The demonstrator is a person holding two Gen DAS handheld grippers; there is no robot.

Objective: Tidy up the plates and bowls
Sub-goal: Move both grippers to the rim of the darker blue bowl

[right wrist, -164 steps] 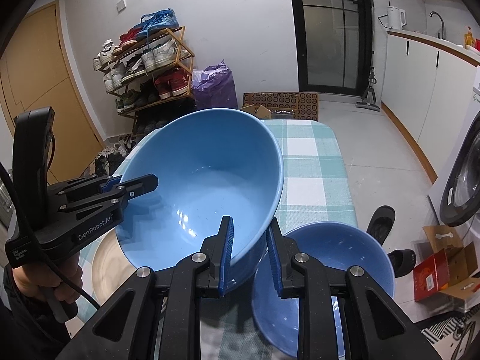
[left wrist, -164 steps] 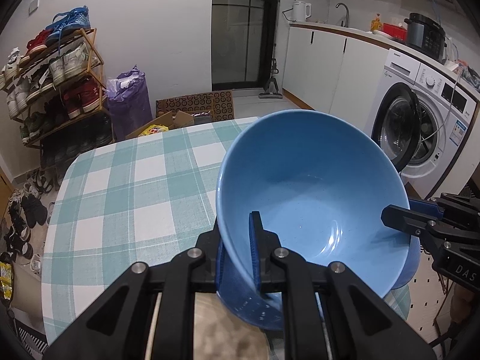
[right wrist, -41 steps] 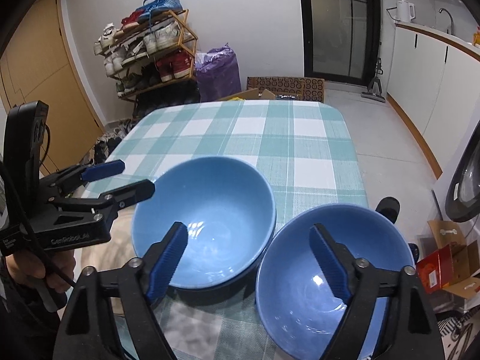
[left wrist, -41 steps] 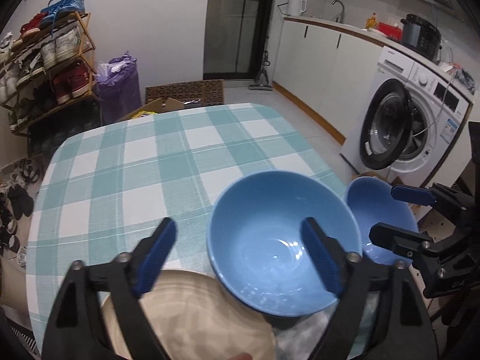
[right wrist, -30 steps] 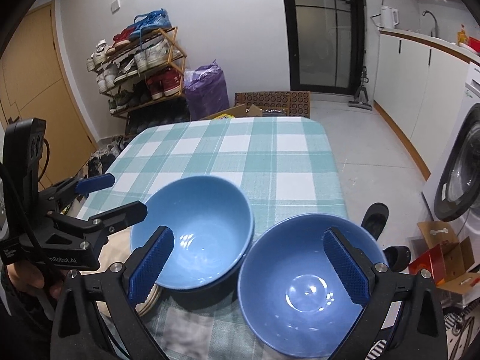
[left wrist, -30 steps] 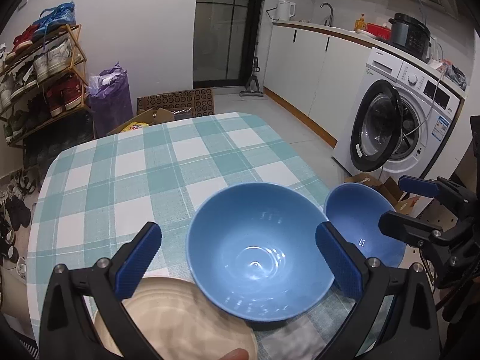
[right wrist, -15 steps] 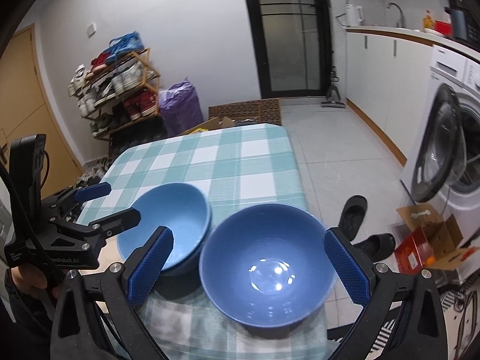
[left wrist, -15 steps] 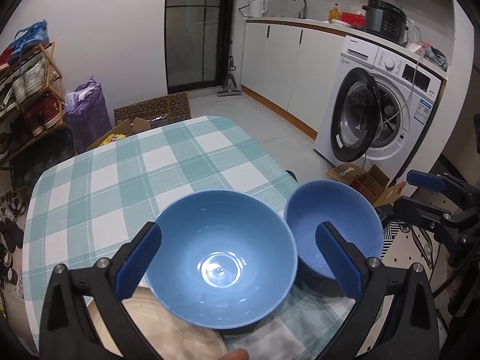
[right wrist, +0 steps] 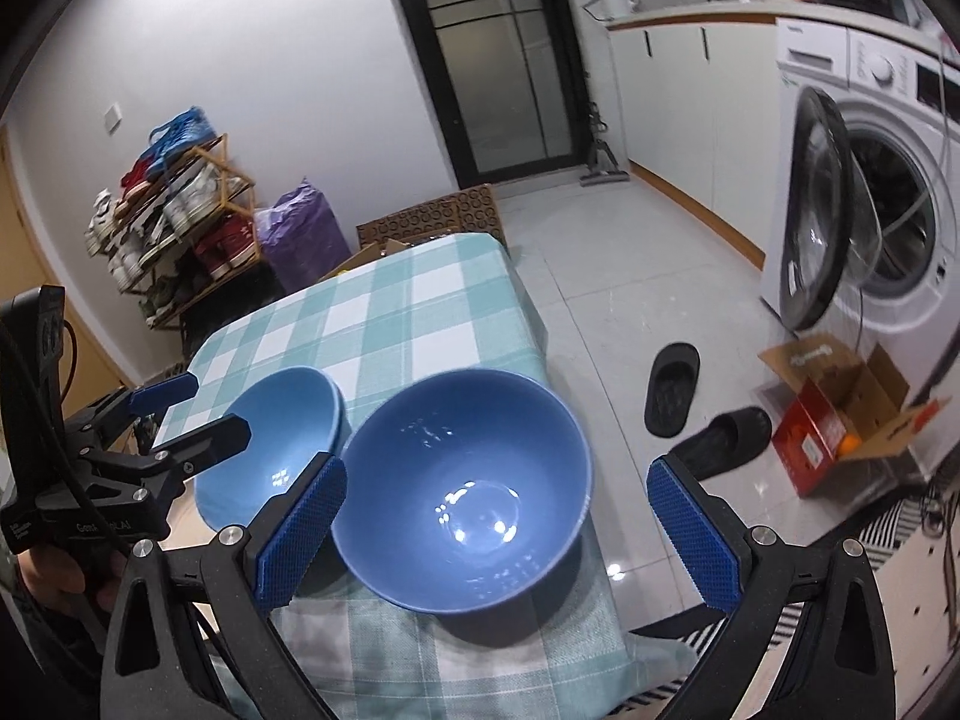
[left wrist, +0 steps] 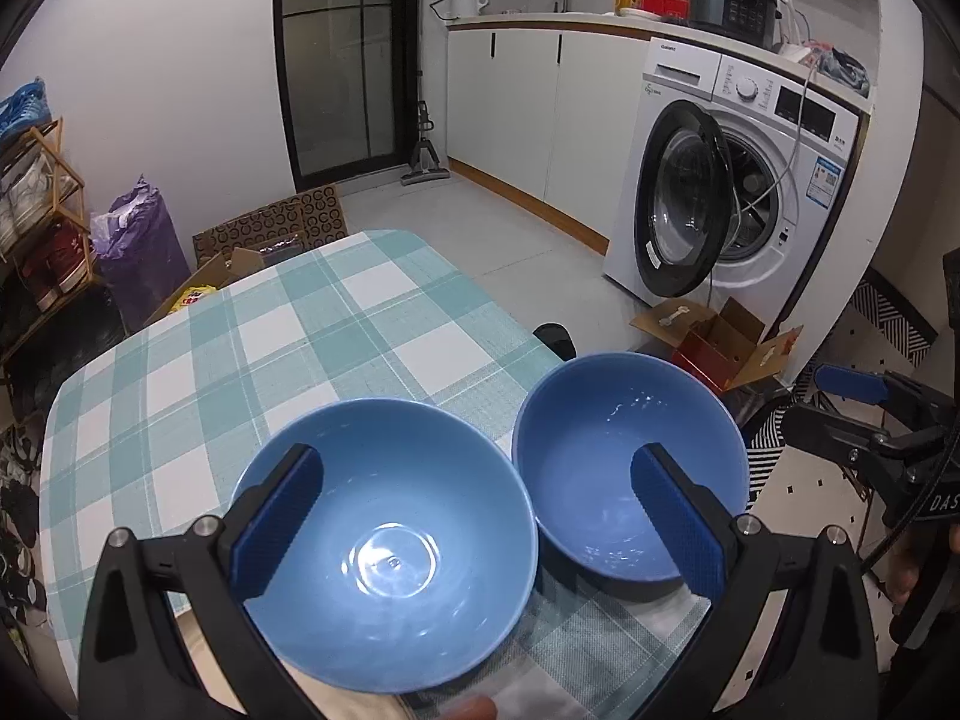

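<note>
Two blue bowls stand side by side on the checked tablecloth [left wrist: 312,324]. The lighter bowl [left wrist: 390,546] is on the left and rests on a beige plate [left wrist: 360,705]; it also shows in the right wrist view [right wrist: 273,450]. The darker bowl [left wrist: 624,468] stands at the table's right edge and fills the right wrist view [right wrist: 468,492]. My left gripper [left wrist: 480,522] is open and empty, above both bowls. My right gripper [right wrist: 495,540] is open and empty, its jaws either side of the darker bowl. Each gripper shows in the other's view: the right one [left wrist: 852,402], the left one [right wrist: 198,414].
A washing machine [left wrist: 738,192] with its door open stands right of the table. A cardboard box [right wrist: 840,408] and slippers [right wrist: 672,384] lie on the floor by it. A shoe rack [right wrist: 162,222] and a purple bag [right wrist: 300,240] stand beyond the table's far end.
Both grippers let go of the lighter bowl, which now rests on the plate. Since half a second ago both have pulled back and swung right, jaws still wide.
</note>
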